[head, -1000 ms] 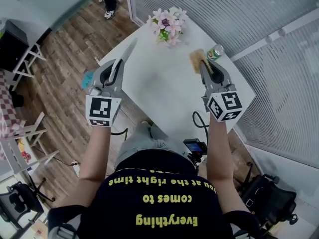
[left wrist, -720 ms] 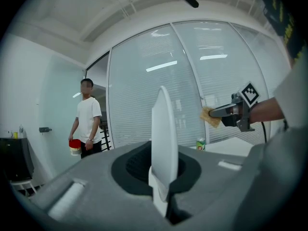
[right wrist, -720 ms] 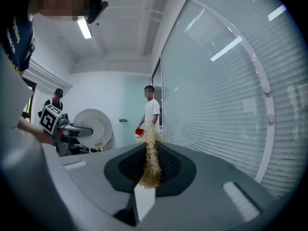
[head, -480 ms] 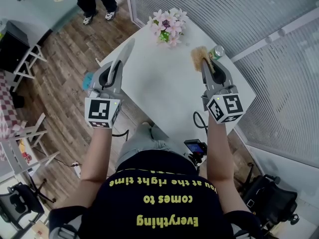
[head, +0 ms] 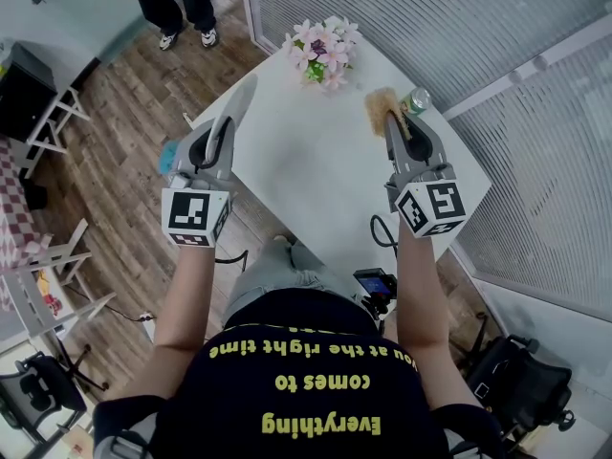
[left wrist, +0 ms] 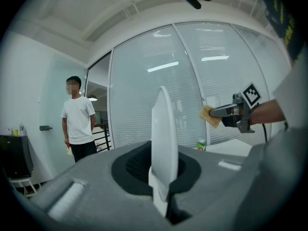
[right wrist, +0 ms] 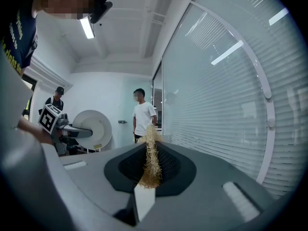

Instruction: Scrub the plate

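Note:
In the head view my left gripper (head: 226, 127) is shut on the rim of a white plate (head: 247, 92), held on edge above the left side of the white table (head: 306, 170). My right gripper (head: 391, 124) is shut on a tan fibrous scrubber (head: 380, 106) above the table's right side, well apart from the plate. The left gripper view shows the plate (left wrist: 164, 138) edge-on in the left gripper (left wrist: 160, 194), with the scrubber (left wrist: 208, 116) off to the right. In the right gripper view the scrubber (right wrist: 151, 158) stands in the right gripper (right wrist: 146, 186) and the plate (right wrist: 94, 127) faces it from the left.
A bunch of pink flowers (head: 321, 48) and a green can (head: 413, 99) stand at the table's far end. Glass walls with blinds (head: 535, 142) run along the right. A person (left wrist: 78, 119) stands on the wooden floor beyond the table. A blue object (head: 169, 153) lies left of the table.
Both grippers hold almost the same places with the same grips. The person on the floor at the far end has stepped to the left.

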A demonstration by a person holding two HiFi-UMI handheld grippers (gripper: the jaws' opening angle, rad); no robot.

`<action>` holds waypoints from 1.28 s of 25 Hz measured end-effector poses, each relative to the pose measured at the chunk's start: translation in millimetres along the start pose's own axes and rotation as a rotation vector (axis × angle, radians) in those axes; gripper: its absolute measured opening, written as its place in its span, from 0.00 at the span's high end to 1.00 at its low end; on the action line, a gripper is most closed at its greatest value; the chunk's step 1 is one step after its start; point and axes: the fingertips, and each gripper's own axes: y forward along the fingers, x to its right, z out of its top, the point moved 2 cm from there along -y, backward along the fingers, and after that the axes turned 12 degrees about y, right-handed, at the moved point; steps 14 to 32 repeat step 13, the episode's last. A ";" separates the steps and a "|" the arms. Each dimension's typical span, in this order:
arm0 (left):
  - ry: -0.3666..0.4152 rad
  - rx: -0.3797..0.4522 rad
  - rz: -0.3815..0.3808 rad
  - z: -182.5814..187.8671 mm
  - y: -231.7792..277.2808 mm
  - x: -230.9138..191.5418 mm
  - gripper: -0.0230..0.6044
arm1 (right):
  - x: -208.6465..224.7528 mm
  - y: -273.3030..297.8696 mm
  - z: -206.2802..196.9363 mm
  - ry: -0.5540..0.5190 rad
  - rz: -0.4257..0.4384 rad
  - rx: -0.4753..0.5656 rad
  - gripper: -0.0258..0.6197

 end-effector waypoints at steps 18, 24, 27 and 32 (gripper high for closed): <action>0.010 0.018 0.008 3.3 0.0 -1.4 0.95 | -0.7 0.1 1.2 -0.007 -0.007 0.011 0.91; 0.010 0.018 0.008 3.3 0.0 -1.4 0.95 | -0.7 0.1 1.2 -0.007 -0.007 0.011 0.91; 0.010 0.018 0.008 3.3 0.0 -1.4 0.95 | -0.7 0.1 1.2 -0.007 -0.007 0.011 0.91; 0.010 0.018 0.008 3.3 0.0 -1.4 0.95 | -0.7 0.1 1.2 -0.007 -0.007 0.011 0.91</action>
